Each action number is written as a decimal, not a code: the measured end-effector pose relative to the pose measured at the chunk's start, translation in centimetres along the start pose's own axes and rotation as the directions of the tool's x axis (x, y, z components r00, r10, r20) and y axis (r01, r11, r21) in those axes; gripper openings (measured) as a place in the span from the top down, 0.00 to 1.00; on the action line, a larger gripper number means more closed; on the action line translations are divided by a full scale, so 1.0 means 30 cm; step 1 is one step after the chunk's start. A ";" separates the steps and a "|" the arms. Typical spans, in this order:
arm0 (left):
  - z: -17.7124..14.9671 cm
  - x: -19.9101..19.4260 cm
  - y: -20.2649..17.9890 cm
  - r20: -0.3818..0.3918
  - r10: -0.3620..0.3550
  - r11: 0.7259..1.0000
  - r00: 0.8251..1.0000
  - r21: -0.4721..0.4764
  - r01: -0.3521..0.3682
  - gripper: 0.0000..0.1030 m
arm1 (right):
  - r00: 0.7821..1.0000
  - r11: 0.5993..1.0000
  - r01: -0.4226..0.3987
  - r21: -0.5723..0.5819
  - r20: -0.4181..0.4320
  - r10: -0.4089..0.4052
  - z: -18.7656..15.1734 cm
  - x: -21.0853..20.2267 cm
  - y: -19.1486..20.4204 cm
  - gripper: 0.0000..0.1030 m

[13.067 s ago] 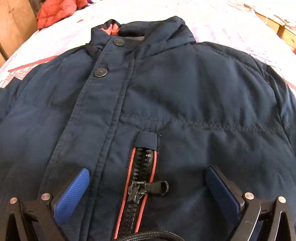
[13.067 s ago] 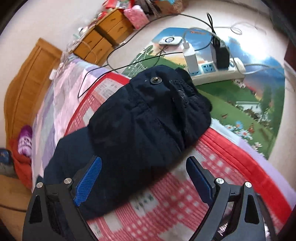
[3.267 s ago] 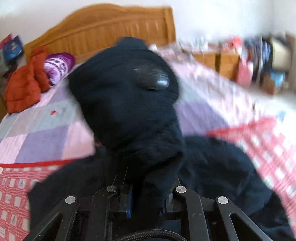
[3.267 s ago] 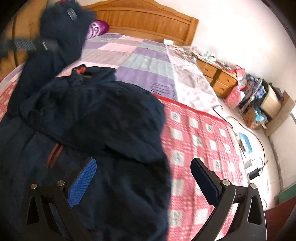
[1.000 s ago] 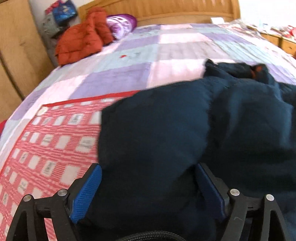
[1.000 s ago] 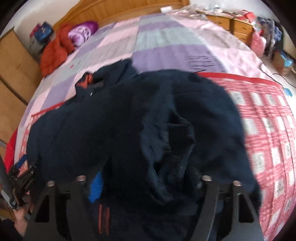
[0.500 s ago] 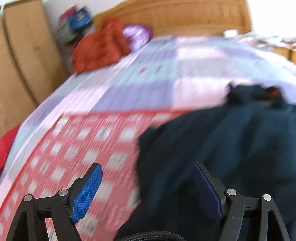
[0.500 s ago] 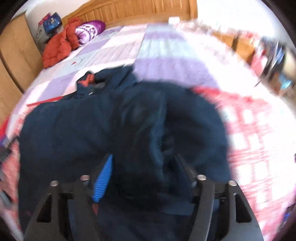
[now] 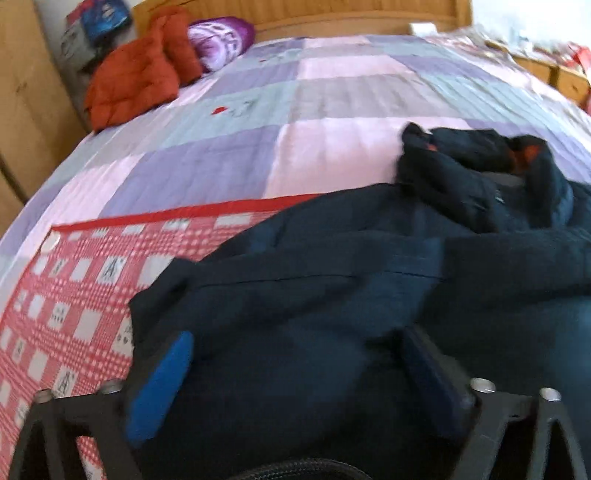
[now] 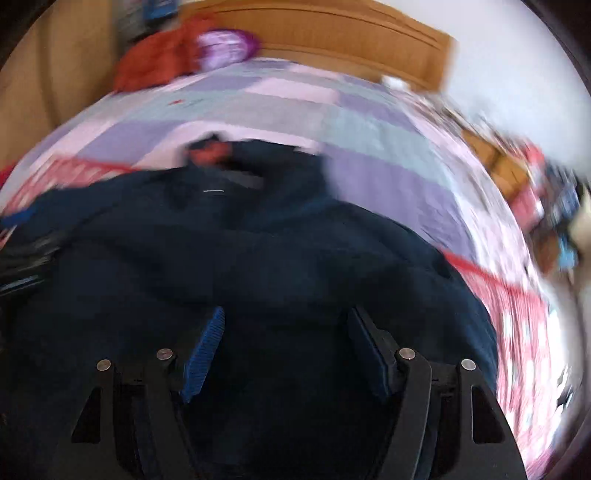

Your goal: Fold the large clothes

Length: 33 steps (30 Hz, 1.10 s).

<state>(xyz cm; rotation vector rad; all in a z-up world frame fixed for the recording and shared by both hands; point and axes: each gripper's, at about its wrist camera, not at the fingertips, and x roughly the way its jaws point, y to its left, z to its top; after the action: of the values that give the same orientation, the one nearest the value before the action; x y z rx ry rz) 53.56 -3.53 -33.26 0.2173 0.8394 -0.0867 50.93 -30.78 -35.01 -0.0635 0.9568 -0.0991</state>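
The left claw (image 9: 295, 365) is standing with its two blue-padded fingers (image 9: 159, 391) spread wide apart, gripping nothing, and it is hanging low over the near part of the dark navy jacket (image 9: 369, 295). Whether the pads are brushing the cloth cannot be told, since the view is smeared. The right claw (image 10: 288, 350) is also standing apart, its fingers (image 10: 205, 350) framing a fold of the same jacket (image 10: 258, 258) without closing on it; that view is blurred too.

The jacket is lying on the bed (image 9: 332, 92), bunched rather than flat, with its bulk resting on the red checked blanket (image 9: 74, 288) that is covering the near end of the bed. In the left wrist view its edge is crossing the blanket's red border, and its collar (image 9: 480, 162), showing an orange lining, is crumpled at the far end on the purple and pink patchwork quilt (image 9: 221, 158). In the right wrist view the collar (image 10: 221, 155) is sitting ahead of the claw, near the quilt (image 10: 295, 103).

Further off, near the wooden headboard (image 9: 332, 14), an orange-red padded garment (image 9: 136, 81) is lying heaped in the far left corner of the bed, touching a purple patterned bundle (image 9: 221, 37) beside it. Wooden furniture (image 9: 29, 96) is standing along the left side of the bed.
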 end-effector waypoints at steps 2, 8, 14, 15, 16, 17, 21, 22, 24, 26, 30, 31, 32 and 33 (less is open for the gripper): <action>0.000 0.029 -0.003 -0.015 -0.011 1.000 1.000 -0.005 0.011 0.00 | 0.999 0.998 0.045 0.043 -0.016 -0.044 0.007 0.044 -0.081 0.31; 0.007 0.063 -0.008 -0.028 -0.024 1.000 0.999 -0.018 0.024 0.00 | 0.999 1.000 0.004 0.000 -0.042 -0.004 0.037 0.121 -0.108 0.31; 0.013 0.063 0.072 -0.019 -0.067 0.997 0.998 -0.031 0.067 0.00 | 0.993 0.988 -0.066 0.137 -0.091 0.079 0.029 0.148 -0.195 0.20; 0.018 0.060 0.078 -0.021 -0.076 0.997 0.997 -0.036 0.075 0.00 | 0.994 0.994 -0.051 0.101 -0.093 0.061 0.034 0.141 -0.178 0.20; 0.022 0.046 0.086 -0.024 -0.087 0.995 0.996 -0.053 0.085 0.00 | 0.997 0.999 -0.018 0.035 -0.078 0.021 0.039 0.117 -0.148 0.20; 0.026 0.017 0.093 -0.012 -0.089 0.994 0.996 -0.066 0.088 0.02 | 0.999 1.000 0.015 -0.002 -0.047 -0.015 0.041 0.086 -0.129 0.20; 0.003 -0.112 0.093 0.091 -0.057 0.997 0.994 -0.038 0.061 0.02 | 0.978 0.990 0.132 -0.044 0.171 -0.123 0.008 -0.126 -0.056 0.20; -0.004 -0.123 0.083 0.095 -0.052 0.998 0.994 -0.032 0.056 0.02 | 0.976 0.992 0.114 -0.046 0.191 -0.104 0.000 -0.158 -0.025 0.20; -0.019 -0.138 0.042 0.104 -0.044 0.999 0.994 -0.002 0.044 0.02 | 0.975 0.993 0.079 -0.084 0.215 -0.059 -0.024 -0.197 0.060 0.20; -0.026 -0.154 -0.006 0.110 -0.054 0.999 0.993 0.009 0.053 0.02 | 0.981 0.990 0.012 -0.142 0.195 0.016 -0.037 -0.201 0.179 0.20; -0.075 -0.162 -0.086 0.102 -0.062 0.995 0.993 0.080 0.054 0.01 | 0.992 0.962 -0.050 -0.270 0.096 0.079 -0.099 -0.138 0.340 0.20; -0.095 -0.142 -0.082 0.084 -0.049 0.995 0.995 0.092 0.042 0.01 | 0.995 0.963 -0.040 -0.267 0.077 0.063 -0.114 -0.117 0.324 0.20; -0.110 -0.126 -0.064 0.072 -0.043 0.995 0.996 0.089 0.037 0.01 | 0.997 0.970 -0.026 -0.241 0.063 0.043 -0.126 -0.104 0.278 0.20; -0.129 -0.108 -0.021 0.057 -0.034 0.997 0.998 0.068 0.030 0.00 | 0.998 0.981 -0.022 -0.193 0.050 0.032 -0.140 -0.089 0.198 0.20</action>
<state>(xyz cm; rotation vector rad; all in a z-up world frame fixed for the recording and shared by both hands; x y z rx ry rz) 48.49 -3.31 -33.45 0.2636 0.7828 -0.1509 46.30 -24.60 -35.85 -0.2304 0.9117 0.0200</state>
